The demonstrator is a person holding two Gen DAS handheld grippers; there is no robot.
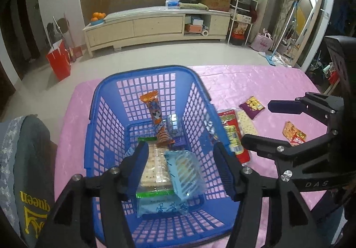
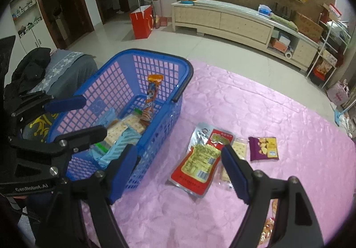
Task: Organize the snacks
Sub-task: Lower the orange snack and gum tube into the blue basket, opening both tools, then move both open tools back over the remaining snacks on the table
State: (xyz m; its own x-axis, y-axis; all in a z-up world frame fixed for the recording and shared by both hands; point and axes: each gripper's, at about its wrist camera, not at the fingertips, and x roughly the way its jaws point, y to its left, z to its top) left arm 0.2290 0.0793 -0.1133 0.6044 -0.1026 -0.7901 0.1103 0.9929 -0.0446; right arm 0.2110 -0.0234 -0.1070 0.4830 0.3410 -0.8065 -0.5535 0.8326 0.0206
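The left gripper [image 1: 181, 156] hangs spread over the blue basket [image 1: 106, 92] at the table's [image 2: 244, 96] left edge, a light-blue snack packet [image 1: 185, 172] loose between its jaws. The right gripper [image 2: 179, 156] stands spread above the red snack pouch [image 2: 200, 165].

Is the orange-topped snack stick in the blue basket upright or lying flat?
Nearly upright: the orange-topped snack stick leans against the blue basket back wall, bottom end among flat packets.

Red pouch [image 2: 201, 162] is partly covering the cracker packet [image 2: 239, 148]. Right tool [image 2: 178, 172] is hiding an orange snack packet [image 2: 268, 229], cut off near the picture's lower edge. Pale-blue wrapper [image 1: 185, 173] is blurring.
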